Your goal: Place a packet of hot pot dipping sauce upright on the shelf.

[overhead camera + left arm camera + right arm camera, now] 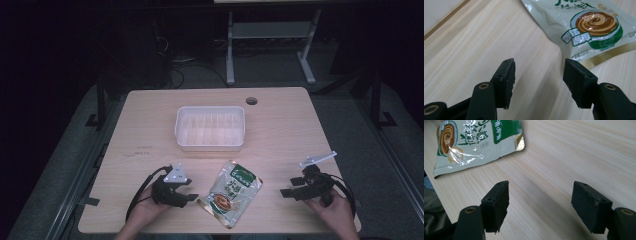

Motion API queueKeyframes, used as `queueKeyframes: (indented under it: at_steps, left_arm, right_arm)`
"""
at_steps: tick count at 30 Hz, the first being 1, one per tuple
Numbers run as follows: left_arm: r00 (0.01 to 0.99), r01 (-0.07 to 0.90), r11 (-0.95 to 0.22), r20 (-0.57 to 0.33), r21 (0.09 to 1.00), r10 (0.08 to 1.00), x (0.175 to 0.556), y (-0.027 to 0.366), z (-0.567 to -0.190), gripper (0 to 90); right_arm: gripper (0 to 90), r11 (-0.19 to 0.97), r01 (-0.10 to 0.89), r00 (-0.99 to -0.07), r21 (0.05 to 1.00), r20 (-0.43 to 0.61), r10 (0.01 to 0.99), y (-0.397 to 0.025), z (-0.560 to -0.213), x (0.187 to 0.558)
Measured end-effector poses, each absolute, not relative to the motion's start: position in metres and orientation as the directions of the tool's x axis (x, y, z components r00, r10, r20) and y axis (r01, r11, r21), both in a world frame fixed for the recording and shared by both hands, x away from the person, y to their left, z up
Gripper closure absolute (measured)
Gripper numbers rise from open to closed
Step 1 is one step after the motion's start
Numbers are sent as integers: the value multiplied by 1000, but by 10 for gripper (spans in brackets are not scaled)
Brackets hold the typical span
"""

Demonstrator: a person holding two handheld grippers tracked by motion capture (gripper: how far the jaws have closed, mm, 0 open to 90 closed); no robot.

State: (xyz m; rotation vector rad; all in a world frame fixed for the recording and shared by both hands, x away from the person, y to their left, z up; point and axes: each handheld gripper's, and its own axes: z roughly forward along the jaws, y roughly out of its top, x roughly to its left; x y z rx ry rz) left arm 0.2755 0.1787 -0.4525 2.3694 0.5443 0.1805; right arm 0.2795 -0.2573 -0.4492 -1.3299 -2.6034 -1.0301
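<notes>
A green and white food pouch (231, 192) lies flat on the wooden table (150, 125) near its front edge, between my two grippers. Just left of the pouch, my left gripper (192, 198) stands open; its jaws point at the pouch's lower end (589, 27) with only bare wood between them (539, 72). My right gripper (286, 192) is open to the right of the pouch, a gap away. In the right gripper view the pouch (476, 142) lies at the upper left, beyond the spread jaws (540, 200).
A clear plastic tub (210, 128), with nothing in it, stands at the middle of the table behind the pouch. A round cable hole (251, 101) sits near the far edge. The floor beyond holds a metal frame (270, 45) and cables.
</notes>
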Motion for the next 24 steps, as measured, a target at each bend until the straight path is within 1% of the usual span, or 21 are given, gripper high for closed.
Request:
queueKeyframes:
  at_steps: [3,10,17,24]
  left_arm:
    - [906,329,-675,-18,660,423,275,175,-452,431]
    - [924,292,-656,-29,696,381,269,162,-448,521]
    - [935,273,-660,-32,700,353,264,151,-447,580]
    - [945,252,-676,-26,692,326,260,143,-446,631]
  right_arm:
    - [297,416,733,-635,538,322,702,-255,-450,280]
    - [297,432,720,-652,543,316,689,-244,-449,283]
    - [300,431,704,-669,564,325,668,-235,-444,286]
    - [302,493,684,-705,538,315,635,-207,-439,303]
